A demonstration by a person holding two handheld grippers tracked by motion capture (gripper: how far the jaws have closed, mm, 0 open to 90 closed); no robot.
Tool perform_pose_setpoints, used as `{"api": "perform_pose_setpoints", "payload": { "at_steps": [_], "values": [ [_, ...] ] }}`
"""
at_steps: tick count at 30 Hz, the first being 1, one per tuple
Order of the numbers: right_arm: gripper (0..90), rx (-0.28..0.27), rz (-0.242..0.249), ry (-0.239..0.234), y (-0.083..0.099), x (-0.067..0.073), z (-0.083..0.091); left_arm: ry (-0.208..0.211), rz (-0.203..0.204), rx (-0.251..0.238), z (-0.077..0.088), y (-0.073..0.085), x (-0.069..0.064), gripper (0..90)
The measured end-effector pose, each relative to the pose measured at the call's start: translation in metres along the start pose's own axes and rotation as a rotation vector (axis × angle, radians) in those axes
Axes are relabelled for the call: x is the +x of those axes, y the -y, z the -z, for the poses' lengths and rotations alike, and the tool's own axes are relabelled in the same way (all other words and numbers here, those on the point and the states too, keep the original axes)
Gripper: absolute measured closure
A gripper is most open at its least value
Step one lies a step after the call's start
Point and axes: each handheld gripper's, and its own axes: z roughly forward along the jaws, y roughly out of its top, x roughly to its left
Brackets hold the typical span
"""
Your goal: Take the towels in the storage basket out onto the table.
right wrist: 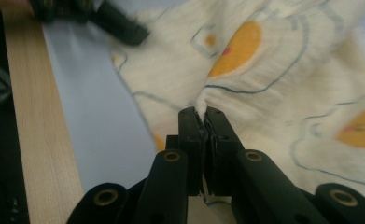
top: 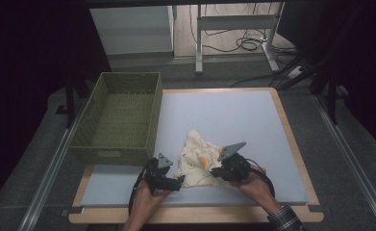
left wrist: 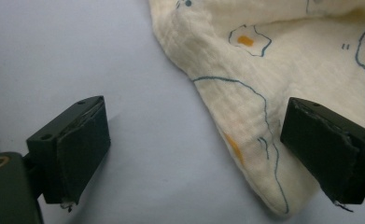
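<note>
No writing, label, brand or number can be read anywhere. The cloth (top: 197, 156) bears only drawn shapes, no letters.

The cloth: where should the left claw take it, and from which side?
Take the cloth at its near corner, coming in from the left, low along the mat. That corner lies flat between the open left claw jaws, and the right claw already pinches a fold.

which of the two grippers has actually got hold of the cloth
The right gripper: its black jaws are shut on a pinched fold of the cream printed muslin cloth. The left gripper stands wide open, with the cloth's corner lying loose between its pads.
</note>
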Motion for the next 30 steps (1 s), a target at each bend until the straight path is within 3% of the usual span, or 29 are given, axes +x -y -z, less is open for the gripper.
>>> {"api": "perform_pose_setpoints", "payload": {
  "at_steps": [4, 7, 9, 10, 15, 20, 25, 26, 27, 30],
  "values": [
    [79.2, 0.027, -0.001, -0.015, 0.009, 0.006, -0.014, 0.0, 0.0, 0.0, 0.0, 0.0, 0.0, 8.3],
    [73.9, 0.007, -0.017, -0.024, 0.009, 0.004, -0.01, 0.0, 0.0, -0.001, 0.0, 0.0, 0.0, 8.3],
    [71.7, -0.008, -0.027, -0.009, 0.007, 0.001, -0.001, -0.001, 0.0, -0.001, 0.0, 0.0, 0.0, 8.3],
    [70.0, -0.025, -0.035, 0.02, 0.006, -0.003, 0.012, -0.001, 0.001, -0.001, 0.0, 0.0, 0.0, 8.4],
    [69.0, -0.041, -0.044, 0.07, 0.005, -0.012, 0.033, -0.001, 0.001, 0.0, 0.0, 0.0, 0.0, 8.4],
    [68.7, -0.061, -0.077, 0.144, 0.002, -0.037, 0.051, -0.002, -0.004, 0.001, 0.0, 0.0, 0.0, 8.5],
    [68.6, -0.054, -0.142, 0.196, 0.0, -0.067, 0.047, -0.002, -0.002, 0.001, 0.0, 0.0, 0.0, 8.5],
    [67.1, -0.049, -0.169, 0.189, 0.001, -0.077, 0.04, -0.002, -0.003, 0.001, 0.0, 0.0, 0.0, 8.6],
    [67.1, -0.049, -0.169, 0.189, 0.001, -0.077, 0.04, -0.002, -0.003, 0.001, 0.0, 0.0, 0.0, 8.5],
    [60.2, -0.046, -0.203, 0.124, 0.006, -0.083, 0.021, -0.003, -0.003, 0.001, 0.0, 0.0, 0.0, 8.6]
  ]
}}
